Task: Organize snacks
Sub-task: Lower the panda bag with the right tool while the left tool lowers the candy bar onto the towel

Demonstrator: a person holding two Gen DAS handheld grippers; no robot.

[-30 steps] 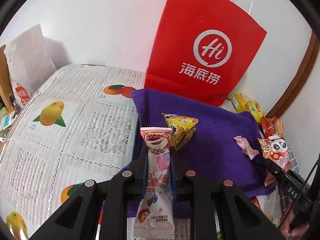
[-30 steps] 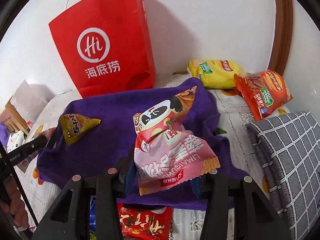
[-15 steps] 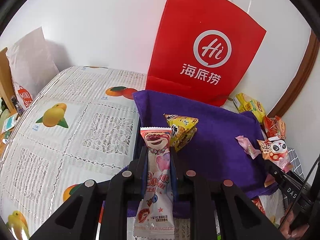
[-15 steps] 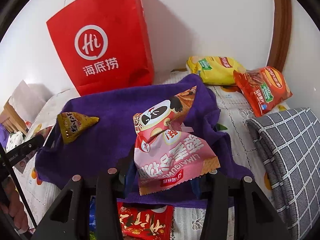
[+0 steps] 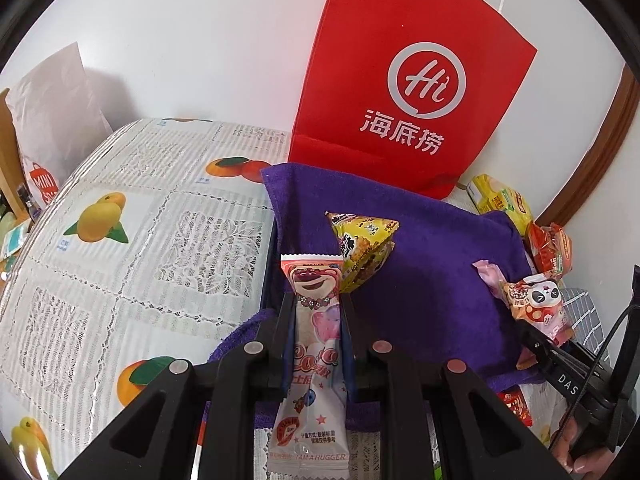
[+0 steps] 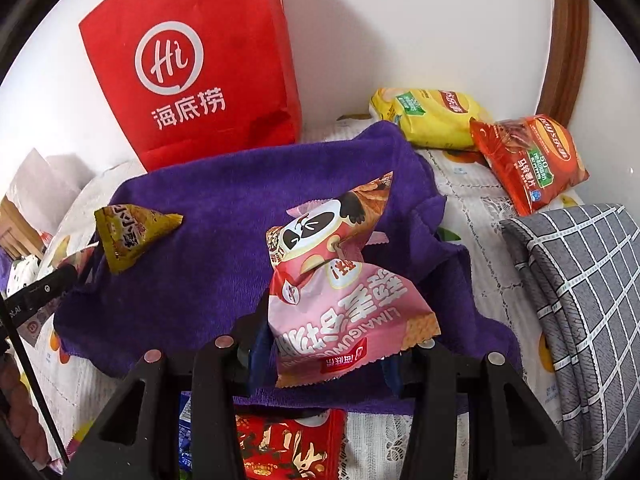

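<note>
My left gripper (image 5: 316, 304) is shut on a long pink bear candy packet (image 5: 314, 344), held above the near edge of a purple towel (image 5: 432, 264). A yellow triangular snack (image 5: 362, 242) lies on the towel just beyond it, and it also shows in the right wrist view (image 6: 130, 236). My right gripper (image 6: 332, 328) is shut on a pink panda snack bag (image 6: 336, 280), held over the towel (image 6: 224, 232); the same bag shows at the right in the left wrist view (image 5: 538, 306). A small pink candy (image 5: 488, 274) lies on the towel.
A red paper bag (image 6: 192, 68) stands against the wall behind the towel. A yellow chip bag (image 6: 432, 118) and an orange chip bag (image 6: 528, 160) lie at the back right. A grey checked cloth (image 6: 588, 304) lies at right. A red packet (image 6: 288, 448) lies under the right gripper.
Both grippers have drawn slightly nearer to the towel and the red bag with their snacks still held. Nothing was let go.
</note>
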